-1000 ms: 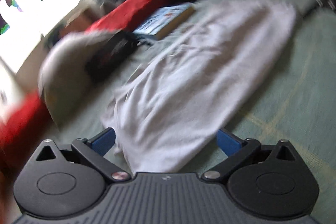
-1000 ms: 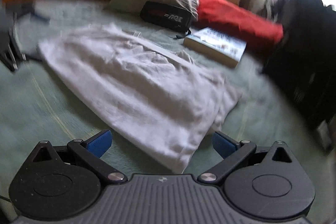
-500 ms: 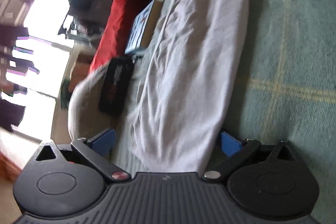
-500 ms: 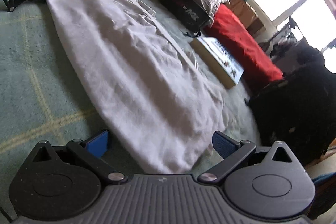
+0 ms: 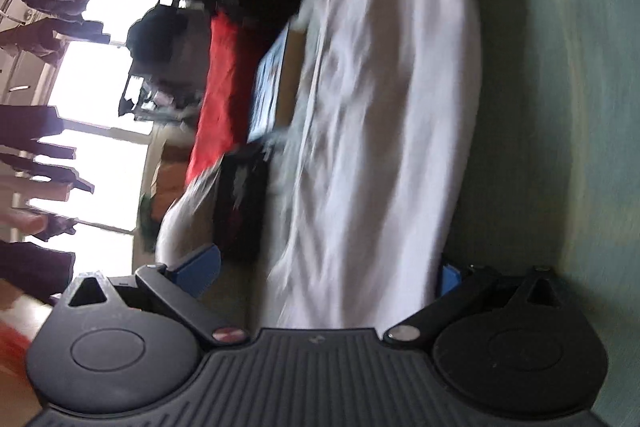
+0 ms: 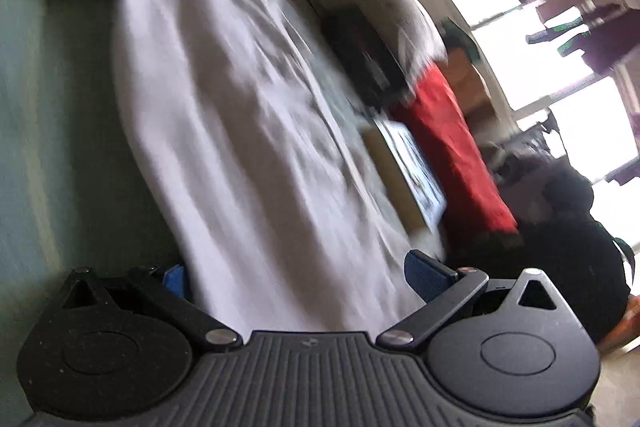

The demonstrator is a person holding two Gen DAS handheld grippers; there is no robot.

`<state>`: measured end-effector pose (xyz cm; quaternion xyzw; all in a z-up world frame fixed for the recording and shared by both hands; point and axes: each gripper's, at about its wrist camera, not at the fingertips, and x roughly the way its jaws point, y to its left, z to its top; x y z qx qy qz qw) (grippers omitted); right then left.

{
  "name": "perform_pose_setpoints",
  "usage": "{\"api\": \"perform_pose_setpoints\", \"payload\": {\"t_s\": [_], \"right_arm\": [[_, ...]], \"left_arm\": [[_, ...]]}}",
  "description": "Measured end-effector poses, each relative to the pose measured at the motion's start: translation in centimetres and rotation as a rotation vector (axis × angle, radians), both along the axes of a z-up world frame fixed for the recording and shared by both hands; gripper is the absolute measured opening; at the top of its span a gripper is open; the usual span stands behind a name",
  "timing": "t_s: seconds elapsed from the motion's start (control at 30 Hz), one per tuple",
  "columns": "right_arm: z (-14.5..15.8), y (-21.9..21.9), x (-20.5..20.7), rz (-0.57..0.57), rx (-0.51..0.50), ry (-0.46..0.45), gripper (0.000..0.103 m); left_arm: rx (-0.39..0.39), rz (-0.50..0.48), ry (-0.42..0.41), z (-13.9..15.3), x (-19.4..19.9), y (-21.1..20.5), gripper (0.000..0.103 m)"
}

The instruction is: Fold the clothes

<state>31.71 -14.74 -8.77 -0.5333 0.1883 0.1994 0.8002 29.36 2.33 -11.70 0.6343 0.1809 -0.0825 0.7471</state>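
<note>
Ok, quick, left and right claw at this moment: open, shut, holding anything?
Left claw: open, straddling one end of the white cloth garment, not clamped.
Right claw: open, straddling the garment's other end, not clamped.

Blown-out windows (image 5: 92, 99) backlight both tilted, motion-blurred fisheye views, edges bending, foreground in dim shadow.

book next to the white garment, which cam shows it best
The right wrist view: the book shows its pale side and picture cover beside the white garment. The left wrist view shows it too, but narrower and more blurred.
</note>
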Motion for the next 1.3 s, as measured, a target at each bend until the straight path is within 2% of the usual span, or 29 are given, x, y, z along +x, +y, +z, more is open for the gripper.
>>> {"api": "perform_pose_setpoints", "payload": {"t_s": [0.07,0.13,0.23,0.3,0.4,0.43,0.53,0.6,0.67,0.73,0.77,0.87,1.0,1.1,1.17,1.27,1.3], "right_arm": [[0.0,-2.0,0.7,-0.063,-0.01,-0.013,0.103],[0.3,-2.8,1.2,-0.101,0.019,0.001,0.103],[-0.4,-1.2,0.5,-0.062,-0.024,-0.039,0.103],[-1.1,0.5,-0.4,0.005,-0.058,-0.078,0.101],[-1.8,1.9,-1.2,0.06,-0.092,-0.109,0.096],[-1.8,1.8,-1.1,0.058,-0.082,-0.106,0.095],[-1.6,1.0,-0.7,0.025,-0.011,-0.061,0.088],[-1.9,1.1,-1.0,0.031,-0.018,-0.058,0.082],[-2.5,1.8,-1.5,0.044,-0.06,-0.057,0.074],[-2.9,2.4,-1.9,0.053,-0.09,-0.043,0.062],[-3.1,2.6,-2.0,0.057,-0.103,-0.037,0.062],[-2.8,2.5,-1.8,0.074,-0.127,-0.032,0.062],[-2.2,1.3,-1.3,0.098,-0.184,-0.034,0.07],[-2.3,0.0,-0.8,0.093,-0.213,-0.042,0.07],[-2.8,0.4,-1.1,0.103,-0.227,-0.047,0.066],[-4.7,2.1,-2.0,0.138,-0.308,-0.074,0.039],[-5.2,2.4,-2.2,0.145,-0.327,-0.076,0.018]], "left_arm": [[0.023,0.058,-0.003,-0.4,0.4,1.7,0.102],[0.007,0.083,0.001,-0.5,0.5,2.1,0.102],[0.054,0.054,-0.017,-1.2,0.8,0.3,0.096],[0.077,0.029,-0.02,-1.9,0.8,-1.1,0.079],[0.113,0.004,-0.004,-2.8,0.2,-1.9,0.063],[0.098,0.009,-0.002,-2.8,0.1,-1.8,0.061],[0.044,0.021,0.02,-3.0,0.0,-1.5,0.043],[0.047,0.024,0.05,-3.6,0.1,-1.8,0.017],[0.07,0.027,0.067,-4.1,0.3,-2.4,0.005],[0.064,0.035,0.068,-4.0,0.5,-2.3,0.005],[0.06,0.039,0.068,-4.0,0.5,-2.3,0.006],[0.031,0.045,0.065,-3.8,0.3,-1.9,0.006],[0.005,0.046,0.065,-3.6,0.5,-1.6,0.006],[-0.004,0.043,0.066,-3.5,0.5,-1.5,0.006],[0.006,0.043,0.068,-3.6,0.7,-1.6,0.006],[0.027,0.049,0.056,-3.8,0.6,-1.9,0.006],[0.024,0.05,0.049,-3.7,0.5,-1.9,0.009]]}}
